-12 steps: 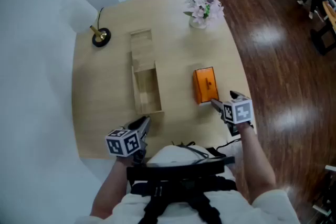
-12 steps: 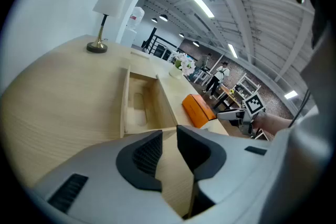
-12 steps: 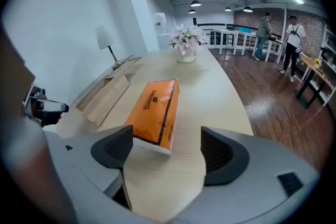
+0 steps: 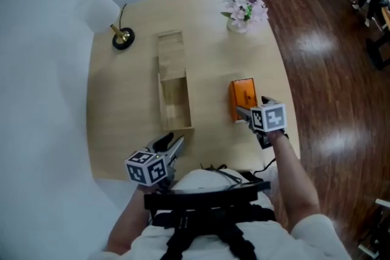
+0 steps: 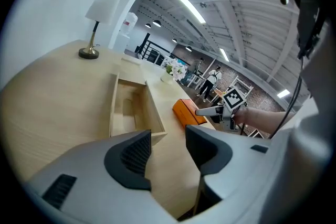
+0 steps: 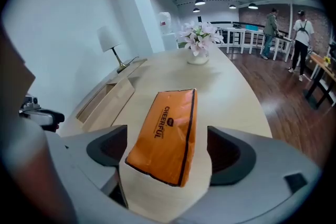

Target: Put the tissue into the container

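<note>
The orange tissue pack [image 4: 242,95] lies flat on the round wooden table [image 4: 122,112], right of the long open wooden container [image 4: 175,100]. The container's lid [image 4: 170,49] is slid away at its far end. My right gripper [image 4: 251,105] stands open at the pack's near end. In the right gripper view the pack [image 6: 168,128] reaches in between the jaws of the right gripper [image 6: 167,150], with a narrow gap on each side. My left gripper [image 4: 172,143] hovers open and empty near the container's near end. In the left gripper view the container [image 5: 131,107] and the pack [image 5: 189,112] lie beyond the left gripper [image 5: 168,149].
A small lamp [image 4: 121,38] stands at the table's far left, by the white wall. At the far right edge sits a vase of pale flowers [image 4: 244,9]. Dark wooden floor surrounds the table on the right, with chairs and people far off.
My right gripper has moved forward, so its jaws now straddle the near end of the tissue pack. The left gripper has crept slightly forward and right.
</note>
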`<state>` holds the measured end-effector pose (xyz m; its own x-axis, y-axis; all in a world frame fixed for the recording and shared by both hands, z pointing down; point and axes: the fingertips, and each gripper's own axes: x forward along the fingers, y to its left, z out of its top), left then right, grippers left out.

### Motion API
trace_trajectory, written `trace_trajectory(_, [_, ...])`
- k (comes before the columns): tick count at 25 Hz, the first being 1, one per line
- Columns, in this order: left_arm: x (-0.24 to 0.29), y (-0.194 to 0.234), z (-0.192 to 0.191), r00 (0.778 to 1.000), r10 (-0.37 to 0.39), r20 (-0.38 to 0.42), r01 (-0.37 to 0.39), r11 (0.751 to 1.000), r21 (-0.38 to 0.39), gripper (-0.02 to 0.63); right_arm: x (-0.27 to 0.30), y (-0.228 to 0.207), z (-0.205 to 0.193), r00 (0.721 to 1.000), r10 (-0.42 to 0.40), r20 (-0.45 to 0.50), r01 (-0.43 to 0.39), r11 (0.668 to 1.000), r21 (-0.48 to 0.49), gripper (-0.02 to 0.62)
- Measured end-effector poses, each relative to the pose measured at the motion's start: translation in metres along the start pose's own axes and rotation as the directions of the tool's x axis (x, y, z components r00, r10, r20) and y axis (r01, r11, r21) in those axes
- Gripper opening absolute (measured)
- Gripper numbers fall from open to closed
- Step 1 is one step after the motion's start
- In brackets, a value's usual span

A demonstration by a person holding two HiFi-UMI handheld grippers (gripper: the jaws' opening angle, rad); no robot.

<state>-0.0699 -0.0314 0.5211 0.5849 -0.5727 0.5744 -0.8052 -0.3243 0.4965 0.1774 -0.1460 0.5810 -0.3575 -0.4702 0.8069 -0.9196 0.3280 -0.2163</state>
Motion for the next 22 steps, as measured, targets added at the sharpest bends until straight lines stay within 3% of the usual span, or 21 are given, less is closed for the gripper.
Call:
trace_trajectory(8, [-0.004, -0.004, 0.005, 0.999, 0.001, 0.046, -0.001, 1.000, 0.012, 0.193, 0.027, 0.003, 0.013, 0.999, -0.030, -0.015, 0.030, 0.999, 0.018, 0.471])
trace_trajectory(22, [-0.005, -0.005, -0.003, 0.999, 0.007, 0.036, -0.007, 1.000, -0.007, 0.193, 0.050, -0.003, 0.014, 0.989, -0.120, -0.082, 0.119, 0.993, -0.017, 0.485])
